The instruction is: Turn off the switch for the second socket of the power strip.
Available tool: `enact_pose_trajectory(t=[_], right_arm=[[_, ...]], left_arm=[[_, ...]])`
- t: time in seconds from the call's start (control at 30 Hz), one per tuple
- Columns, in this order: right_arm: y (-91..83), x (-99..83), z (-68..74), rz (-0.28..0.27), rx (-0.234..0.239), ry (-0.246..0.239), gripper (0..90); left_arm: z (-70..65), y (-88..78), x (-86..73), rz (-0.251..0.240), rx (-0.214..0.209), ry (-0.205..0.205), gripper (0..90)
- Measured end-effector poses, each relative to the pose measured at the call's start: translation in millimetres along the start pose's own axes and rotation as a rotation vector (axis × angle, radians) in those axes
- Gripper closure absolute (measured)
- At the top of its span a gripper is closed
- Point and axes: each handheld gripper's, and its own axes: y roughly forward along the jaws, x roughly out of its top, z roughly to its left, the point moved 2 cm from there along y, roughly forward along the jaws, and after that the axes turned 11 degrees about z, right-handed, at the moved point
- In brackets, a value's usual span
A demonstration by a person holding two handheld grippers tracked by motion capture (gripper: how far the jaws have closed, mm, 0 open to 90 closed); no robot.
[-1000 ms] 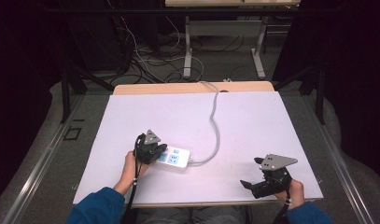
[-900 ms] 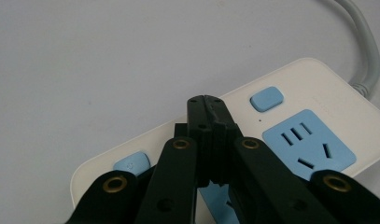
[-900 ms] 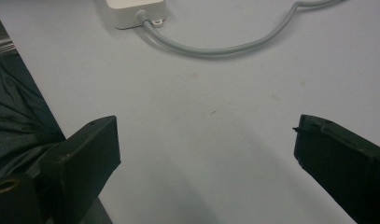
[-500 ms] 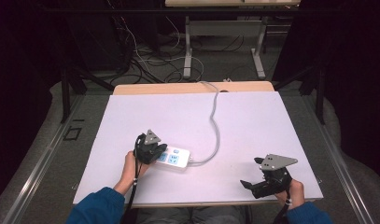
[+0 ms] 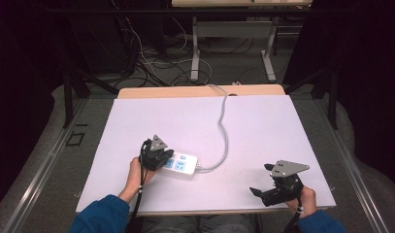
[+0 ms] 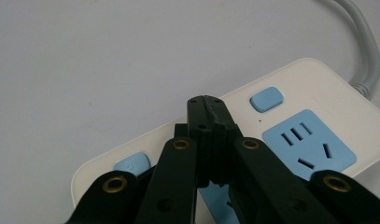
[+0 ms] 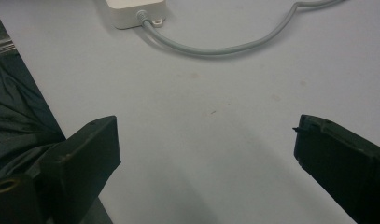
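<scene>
A white power strip [image 5: 181,165] with blue sockets and blue buttons lies on the white table top, its grey cord [image 5: 223,127] running off toward the far edge. My left gripper [image 5: 158,158] is over the strip's left end, shut with nothing between its jaws. In the left gripper view its closed tips [image 6: 205,103] hover above the strip [image 6: 290,84], between a blue button [image 6: 267,98] and another blue button [image 6: 130,163], beside a blue socket [image 6: 309,147]. My right gripper [image 5: 263,187] rests open near the table's front right edge, nothing between its jaws [image 7: 206,144].
The white table top [image 5: 263,126] has a wooden strip [image 5: 200,91] along its far edge. In the right gripper view the strip's cord end [image 7: 136,11] and cord [image 7: 225,46] lie ahead, and the table's front edge [image 7: 33,79] runs at the left. Cables and table legs clutter the floor beyond.
</scene>
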Motion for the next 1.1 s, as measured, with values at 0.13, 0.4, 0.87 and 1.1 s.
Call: enact_pose_trajectory(t=[0.13, 0.4, 0.87, 1.1], right_arm=[[0.2, -0.1, 0.3, -0.003, -0.001, 0.006, 6.3], [0.5, 0.1, -0.2, -0.009, -0.002, -0.001, 6.3], [0.7, -0.1, 0.3, -0.012, -0.003, 0.007, 6.3], [1.6, 0.7, -0.2, -0.014, -0.006, -0.005, 6.3]], left_arm=[[0.0, 0.0, 0.0, 0.0, -0.001, -0.001, 90.0], [0.1, 0.5, 0.3, -0.013, 0.007, 0.005, 90.0], [0.2, -1.5, 1.1, -0.023, 0.006, -0.005, 90.0], [0.2, -1.5, 1.3, -0.026, 0.004, -0.008, 90.0]])
